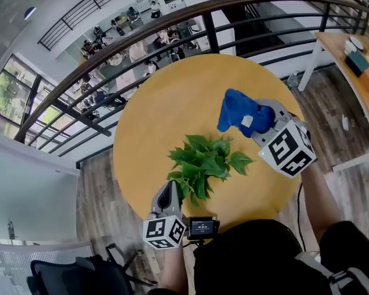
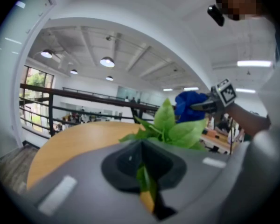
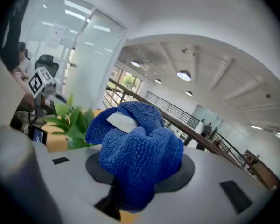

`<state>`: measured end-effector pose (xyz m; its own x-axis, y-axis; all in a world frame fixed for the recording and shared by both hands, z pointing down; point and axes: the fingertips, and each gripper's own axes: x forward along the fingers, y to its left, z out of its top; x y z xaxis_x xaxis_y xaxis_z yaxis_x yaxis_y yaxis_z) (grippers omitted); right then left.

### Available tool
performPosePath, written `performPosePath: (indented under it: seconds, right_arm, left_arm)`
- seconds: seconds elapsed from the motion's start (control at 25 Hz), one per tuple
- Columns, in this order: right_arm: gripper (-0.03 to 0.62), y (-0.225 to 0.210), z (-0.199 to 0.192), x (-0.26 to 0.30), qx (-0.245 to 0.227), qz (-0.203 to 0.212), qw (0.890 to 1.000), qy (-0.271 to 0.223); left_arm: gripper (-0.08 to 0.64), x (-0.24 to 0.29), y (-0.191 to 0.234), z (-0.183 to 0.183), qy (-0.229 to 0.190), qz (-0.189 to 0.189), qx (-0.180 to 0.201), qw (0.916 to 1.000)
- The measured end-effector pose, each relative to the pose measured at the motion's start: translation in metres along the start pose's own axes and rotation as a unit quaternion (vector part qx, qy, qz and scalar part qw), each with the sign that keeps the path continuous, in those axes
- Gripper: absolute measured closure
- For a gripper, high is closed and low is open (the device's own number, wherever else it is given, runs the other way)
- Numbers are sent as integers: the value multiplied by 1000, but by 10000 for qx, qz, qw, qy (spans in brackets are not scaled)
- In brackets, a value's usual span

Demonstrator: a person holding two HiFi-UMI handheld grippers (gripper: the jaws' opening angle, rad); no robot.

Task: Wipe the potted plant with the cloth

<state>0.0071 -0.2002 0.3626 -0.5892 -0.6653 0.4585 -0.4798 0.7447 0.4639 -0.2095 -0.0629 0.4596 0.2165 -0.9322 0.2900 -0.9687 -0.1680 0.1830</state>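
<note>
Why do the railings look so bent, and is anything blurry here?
Head view: a wide lens bows the railing round the table. Left gripper view: the leaf in the left tongs is blurred, corners dark. Right gripper view: the cloth is soft up close.

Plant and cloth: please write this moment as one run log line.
left claw: shut on leaf | right claw: shut on blue cloth | blue cloth: raised beside plant, not touching | plant: on round table

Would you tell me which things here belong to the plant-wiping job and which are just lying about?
In the job: potted plant, blue cloth, left hand-held gripper pinching a leaf, right hand-held gripper holding the cloth.
Just about: table, railing, side desk.
</note>
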Motion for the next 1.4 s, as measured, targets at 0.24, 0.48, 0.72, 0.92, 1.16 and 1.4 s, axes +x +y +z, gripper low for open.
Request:
performPosePath:
  seconds: [0.24,0.48,0.72,0.92,1.16,1.4]
  right_arm:
    - [419,90,71,63,-628,1966,9781,-288]
    - [419,137,9,125,-1010,2863,9475,1007]
    - [419,104,-46,156,66,2644,9498,1670]
    - [419,61,-81,170,4,1783,9635,1998]
    - [419,50,-45,145,-276,1476,9783,1426]
    - [419,73,56,82,-613,1671,9840,-119]
  left_arm:
    - [561,2,3,-1,1,39,-53,10000]
    - [561,0,2,-2,41,31,-78,10000]
    - [561,-1,8,-4,23,77,-107,9999]
    - [561,1,8,-3,42,69,-98,9999]
    - [561,3,5,-1,65,41,-49,10000]
    - [561,4,2,-1,56,26,-12,10000]
